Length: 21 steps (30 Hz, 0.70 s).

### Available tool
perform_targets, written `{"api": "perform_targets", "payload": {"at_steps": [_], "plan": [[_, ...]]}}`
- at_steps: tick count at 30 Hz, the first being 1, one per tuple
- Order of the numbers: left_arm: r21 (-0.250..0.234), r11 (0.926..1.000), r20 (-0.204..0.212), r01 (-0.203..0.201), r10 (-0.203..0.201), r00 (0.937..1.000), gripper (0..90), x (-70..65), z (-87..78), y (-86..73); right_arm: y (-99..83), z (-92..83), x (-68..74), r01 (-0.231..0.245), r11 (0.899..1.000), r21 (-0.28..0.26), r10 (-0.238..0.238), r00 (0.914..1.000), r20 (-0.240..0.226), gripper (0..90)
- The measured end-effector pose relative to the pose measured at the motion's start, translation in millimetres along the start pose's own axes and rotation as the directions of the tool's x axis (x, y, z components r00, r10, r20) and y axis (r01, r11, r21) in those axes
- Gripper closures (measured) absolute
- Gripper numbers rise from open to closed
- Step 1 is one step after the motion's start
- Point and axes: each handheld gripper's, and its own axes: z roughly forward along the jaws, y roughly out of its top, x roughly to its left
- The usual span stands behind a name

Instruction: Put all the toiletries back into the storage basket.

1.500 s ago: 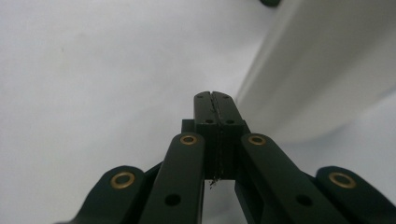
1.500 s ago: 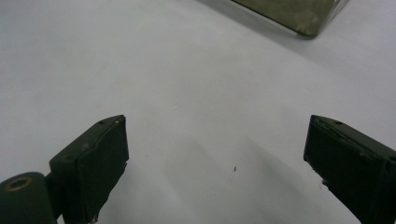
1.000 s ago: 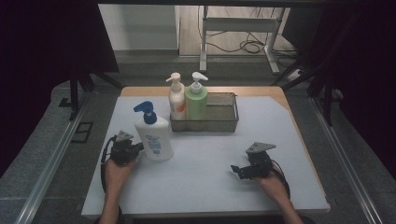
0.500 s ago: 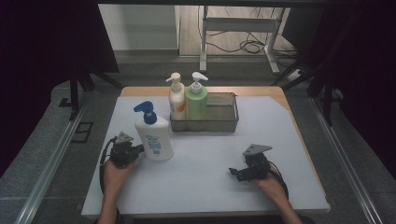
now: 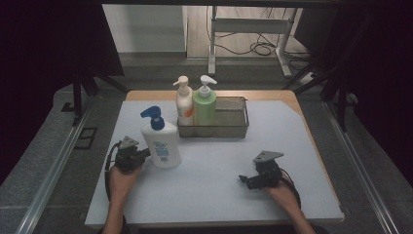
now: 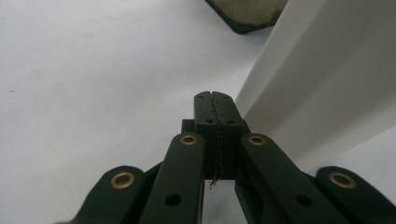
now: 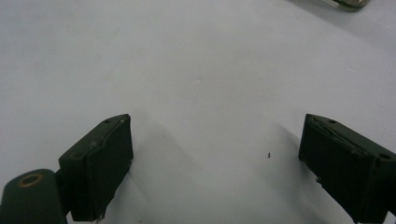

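Your left hand-held gripper stays closed empty beside the white bottle, perhaps touching; right hand-held gripper remains wide open, unmoved.

Upright white bottle, blue pump

mat laid on table | basket set at mat's far middle | two pump bottles stood in basket's left end: first bottle left of second bottle, touching | large pump bottle stood on mat, before and left of basket | left gripper placed just left of large pump bottle | right gripper rested on mat, right front, well apart
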Motion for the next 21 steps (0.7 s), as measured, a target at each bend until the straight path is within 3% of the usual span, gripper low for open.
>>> {"api": "perform_targets", "payload": {"at_steps": [21], "plan": [[0.043, 0.9966, 0.061, -0.070, 0.067, 0.9959, 89.2, -17.8, 2.8, -1.0, -0.7, -0.8, -1.3, 0.000, 1.000, -0.002, 0.000, 1.0000, 0.002, 10.8]]}}
